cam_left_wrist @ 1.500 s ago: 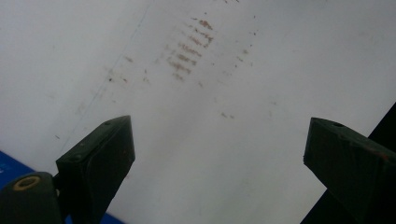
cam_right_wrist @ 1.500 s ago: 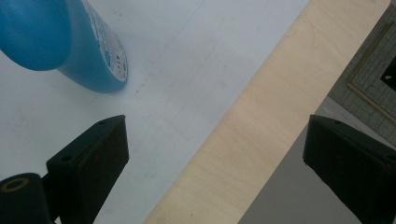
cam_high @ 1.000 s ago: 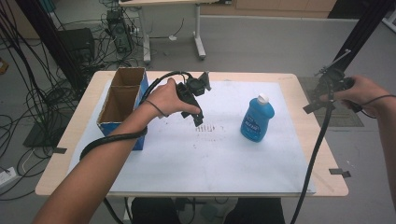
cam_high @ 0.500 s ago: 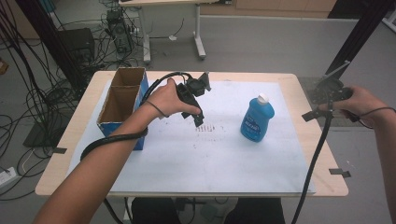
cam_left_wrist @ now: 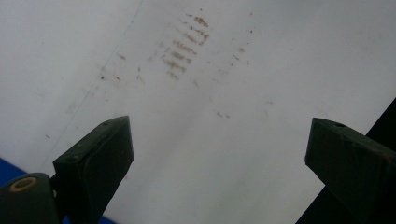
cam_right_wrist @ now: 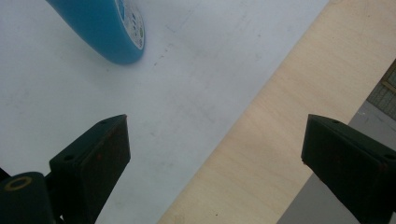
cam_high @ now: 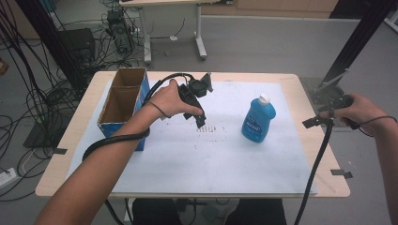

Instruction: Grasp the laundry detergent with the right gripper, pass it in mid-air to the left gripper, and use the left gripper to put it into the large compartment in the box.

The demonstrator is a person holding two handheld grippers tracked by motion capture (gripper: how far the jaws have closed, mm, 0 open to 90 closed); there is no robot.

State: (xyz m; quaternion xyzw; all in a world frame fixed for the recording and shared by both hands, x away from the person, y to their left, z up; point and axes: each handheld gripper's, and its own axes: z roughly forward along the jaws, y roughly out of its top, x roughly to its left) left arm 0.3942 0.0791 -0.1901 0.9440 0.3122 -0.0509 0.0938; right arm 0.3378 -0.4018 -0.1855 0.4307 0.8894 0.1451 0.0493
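Note:
A blue dish-soap bottle (cam_high: 258, 119) with a white cap stands upright on the white sheet (cam_high: 225, 159), right of centre. Its lower part appears at the top left of the right gripper view (cam_right_wrist: 107, 32). My left gripper (cam_high: 199, 119) points down at the sheet left of the bottle, jaws wide apart and empty (cam_left_wrist: 219, 154), over faint brown smudges (cam_left_wrist: 184, 46). My right gripper (cam_high: 326, 105) hovers at the table's right edge, apart from the bottle. Its jaws are open with nothing between them (cam_right_wrist: 215, 154), above the sheet's border and bare wood.
An open cardboard box (cam_high: 123, 101) with blue sides and two empty compartments stands at the table's left. The wooden table (cam_high: 324, 159) shows around the sheet. Cables trail from both grippers. A desk frame and tangled cables lie on the floor behind.
My right hand has come down and slightly nearer along the table's right edge. The left hand, bottle and box have stayed put.

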